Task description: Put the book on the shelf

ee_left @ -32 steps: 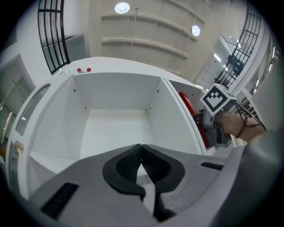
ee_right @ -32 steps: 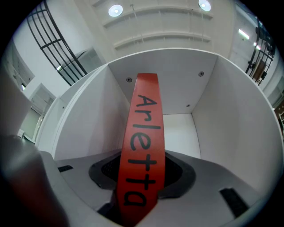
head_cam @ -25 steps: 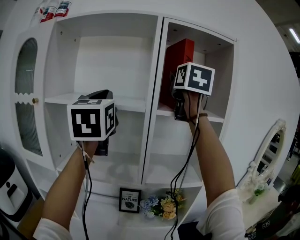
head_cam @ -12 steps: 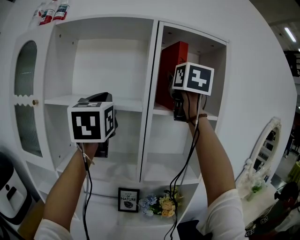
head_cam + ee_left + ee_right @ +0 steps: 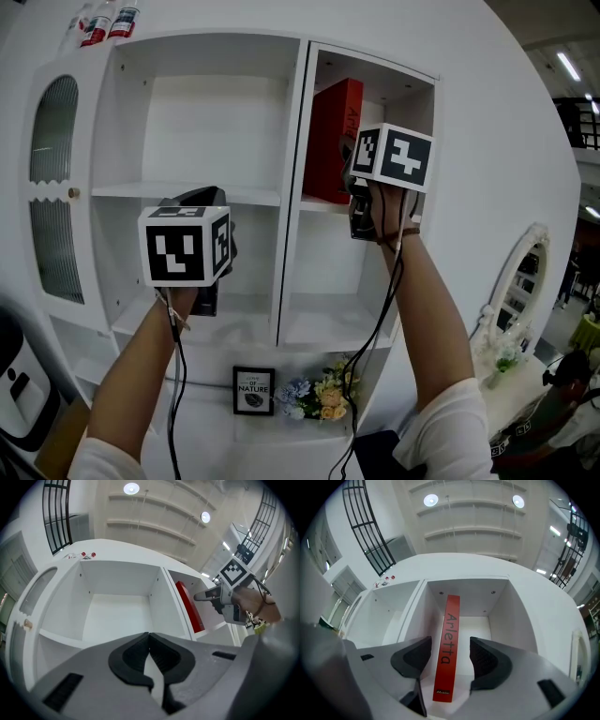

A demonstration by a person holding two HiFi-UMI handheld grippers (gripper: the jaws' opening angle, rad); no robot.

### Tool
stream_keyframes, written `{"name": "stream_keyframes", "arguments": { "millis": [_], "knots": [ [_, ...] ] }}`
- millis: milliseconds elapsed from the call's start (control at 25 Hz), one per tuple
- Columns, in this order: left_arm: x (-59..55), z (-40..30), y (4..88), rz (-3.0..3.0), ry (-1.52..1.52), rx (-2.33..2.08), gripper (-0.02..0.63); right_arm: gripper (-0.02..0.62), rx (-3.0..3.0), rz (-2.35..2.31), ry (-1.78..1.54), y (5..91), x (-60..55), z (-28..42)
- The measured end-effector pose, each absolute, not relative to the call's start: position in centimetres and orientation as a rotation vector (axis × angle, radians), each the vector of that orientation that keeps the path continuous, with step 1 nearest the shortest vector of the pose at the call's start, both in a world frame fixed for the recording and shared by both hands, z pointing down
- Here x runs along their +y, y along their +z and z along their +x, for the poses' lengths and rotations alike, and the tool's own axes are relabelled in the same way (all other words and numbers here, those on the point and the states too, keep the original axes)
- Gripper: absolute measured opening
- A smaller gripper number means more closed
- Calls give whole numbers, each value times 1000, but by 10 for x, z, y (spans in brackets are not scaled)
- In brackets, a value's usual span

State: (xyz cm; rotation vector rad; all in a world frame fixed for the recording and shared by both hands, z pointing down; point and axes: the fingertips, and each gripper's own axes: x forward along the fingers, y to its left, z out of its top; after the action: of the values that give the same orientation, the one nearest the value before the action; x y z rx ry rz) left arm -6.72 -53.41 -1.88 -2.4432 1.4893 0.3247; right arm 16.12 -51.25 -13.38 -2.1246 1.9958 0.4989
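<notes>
The head view is facing the white shelf unit from nearby. Both gripper views are tilting up into it, seemingly closer, all three sharing the compartment holding the red book.

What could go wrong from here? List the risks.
1. The jaws of the right hand-held gripper are opening but straddle the spine of the red book; a crooked pull-back could snag it and drag it off the shelf.
2. The book stands alone with nothing propping its right side, so it might topple.
</notes>
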Motion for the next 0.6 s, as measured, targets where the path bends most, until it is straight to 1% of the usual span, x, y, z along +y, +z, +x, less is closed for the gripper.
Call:
{"name": "stream_keyframes", "arguments": {
  "millis": [320,600],
  "knots": [
    [-513,-65,9,-2499,316,1459,0,261,2024,-2113,520,-93,-478,152],
    [-498,-50,63,-2623,310,1402,0,260,2110,-2079,526,-31,-441,143]
  ]
}}
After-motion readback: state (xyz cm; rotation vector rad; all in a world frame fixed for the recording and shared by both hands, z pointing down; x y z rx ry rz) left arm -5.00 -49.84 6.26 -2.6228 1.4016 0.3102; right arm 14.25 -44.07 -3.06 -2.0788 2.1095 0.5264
